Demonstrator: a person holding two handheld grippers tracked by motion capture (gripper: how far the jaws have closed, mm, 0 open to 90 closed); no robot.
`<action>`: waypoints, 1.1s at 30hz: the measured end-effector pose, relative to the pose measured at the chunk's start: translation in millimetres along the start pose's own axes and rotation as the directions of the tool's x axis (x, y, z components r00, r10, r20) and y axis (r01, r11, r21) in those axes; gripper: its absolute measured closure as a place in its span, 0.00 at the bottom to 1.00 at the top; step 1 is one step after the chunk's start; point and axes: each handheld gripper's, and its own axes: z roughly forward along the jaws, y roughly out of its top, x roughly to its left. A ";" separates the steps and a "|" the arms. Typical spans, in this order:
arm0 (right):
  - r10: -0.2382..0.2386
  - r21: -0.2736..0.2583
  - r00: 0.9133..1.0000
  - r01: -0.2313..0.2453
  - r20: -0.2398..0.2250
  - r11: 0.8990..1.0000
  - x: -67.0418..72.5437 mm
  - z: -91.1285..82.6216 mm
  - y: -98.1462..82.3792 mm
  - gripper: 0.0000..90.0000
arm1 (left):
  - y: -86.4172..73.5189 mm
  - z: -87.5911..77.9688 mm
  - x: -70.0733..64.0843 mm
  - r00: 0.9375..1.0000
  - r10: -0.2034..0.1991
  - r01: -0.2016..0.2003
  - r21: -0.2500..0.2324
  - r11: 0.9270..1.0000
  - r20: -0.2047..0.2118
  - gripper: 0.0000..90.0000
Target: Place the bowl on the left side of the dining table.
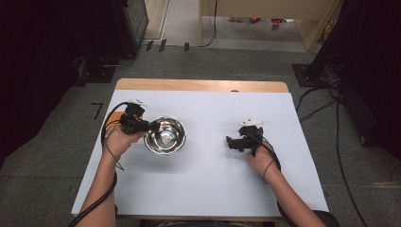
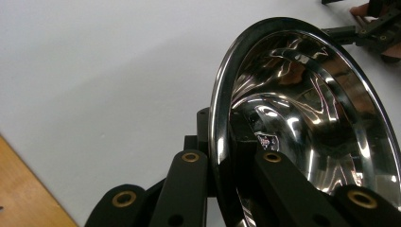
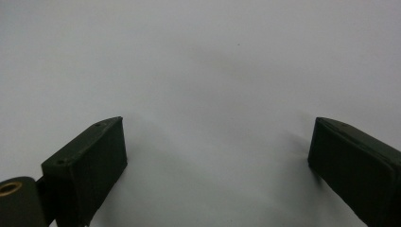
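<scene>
A white-covered table [image 1: 203, 184] is carrying a steel bowl [image 1: 165, 135], its rim sitting between the left fingers [image 1: 142, 126].

One steel bowl [image 1: 164, 135] left of centre, two handheld grippers, left gripper [image 1: 142, 126], right gripper [image 1: 230, 142], one white table [image 1: 213, 179]

Left gripper [image 1: 147, 126]: jaws closed on a thin rim, one jaw either side, held by left hand [image 1: 120, 138], forearm extended. Right gripper [image 1: 230, 141]: jaws wide apart, nothing between, pointed leftward; right hand [image 1: 259, 157] behind it.
</scene>
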 end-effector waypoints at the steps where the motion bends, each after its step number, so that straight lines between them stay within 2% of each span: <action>1: 0.000 0.000 1.000 0.000 0.000 1.000 0.0 0.0 0.0 0.05 | -0.5 -0.9 1.3 1.000 -0.003 0.003 -0.001 1.000 -0.001 0.98; 17: 0.000 0.000 1.000 0.000 0.000 1.000 0.0 0.0 0.0 0.05 | -7.6 -11.6 16.6 0.998 -0.057 0.056 -0.027 0.998 -0.022 0.98; 33: 0.001 0.000 1.000 -0.001 0.000 1.000 0.1 0.0 0.0 0.05 | -13.6 -18.1 30.2 0.995 -0.094 0.093 -0.039 0.995 -0.044 0.98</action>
